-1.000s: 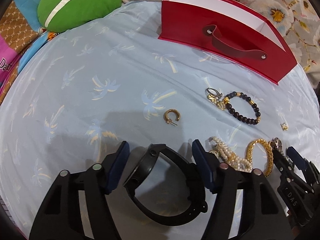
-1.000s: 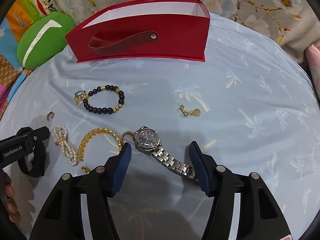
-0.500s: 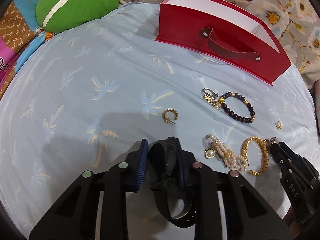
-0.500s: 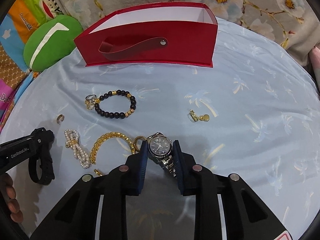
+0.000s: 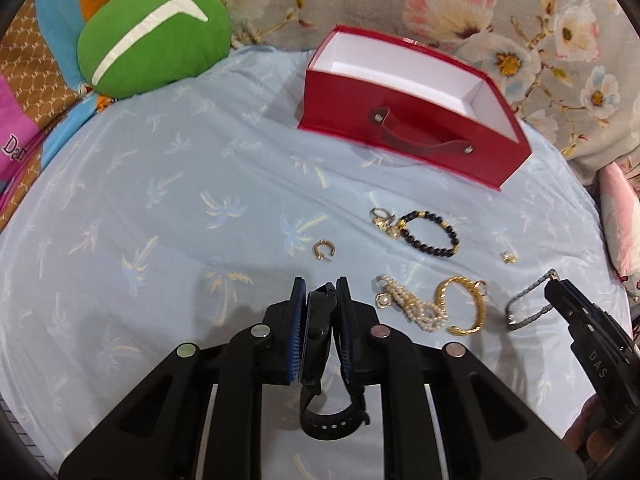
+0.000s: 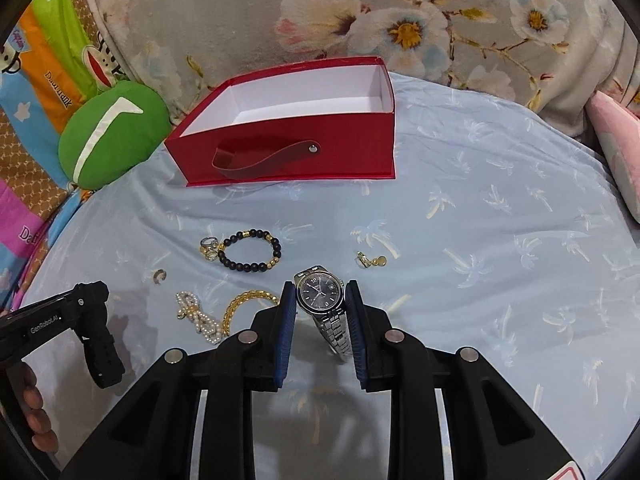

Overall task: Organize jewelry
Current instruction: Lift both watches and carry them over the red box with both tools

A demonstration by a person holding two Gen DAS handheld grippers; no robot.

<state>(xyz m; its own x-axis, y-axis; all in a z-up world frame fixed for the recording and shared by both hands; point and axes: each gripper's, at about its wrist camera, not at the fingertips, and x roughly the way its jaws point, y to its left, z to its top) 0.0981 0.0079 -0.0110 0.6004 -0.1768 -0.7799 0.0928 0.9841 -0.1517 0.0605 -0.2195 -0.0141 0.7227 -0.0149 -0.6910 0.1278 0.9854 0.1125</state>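
My left gripper (image 5: 321, 292) is shut on a black watch (image 5: 318, 336), lifted off the blue cloth; its strap hangs below the fingers. My right gripper (image 6: 320, 298) is shut on a silver watch (image 6: 319, 294) with a dark dial, also lifted. An open red box (image 5: 408, 136) with a white inside stands at the back; it also shows in the right wrist view (image 6: 288, 152). On the cloth lie a black bead bracelet (image 5: 430, 232), a pearl piece (image 5: 412, 308), a gold chain bracelet (image 5: 466, 306), a gold hoop earring (image 5: 323, 250) and rings (image 5: 382, 218).
A green cushion (image 5: 152, 36) lies at the back left. A gold drop earring (image 6: 370, 260) lies right of the bead bracelet. A floral fabric (image 6: 400, 12) rises behind the box. A pink pillow (image 6: 616, 152) sits at the right edge.
Both grippers shut on their watches, the left on the black one and the right on the silver one, and then lifted them off the cloth. The box now looks closer to level view.
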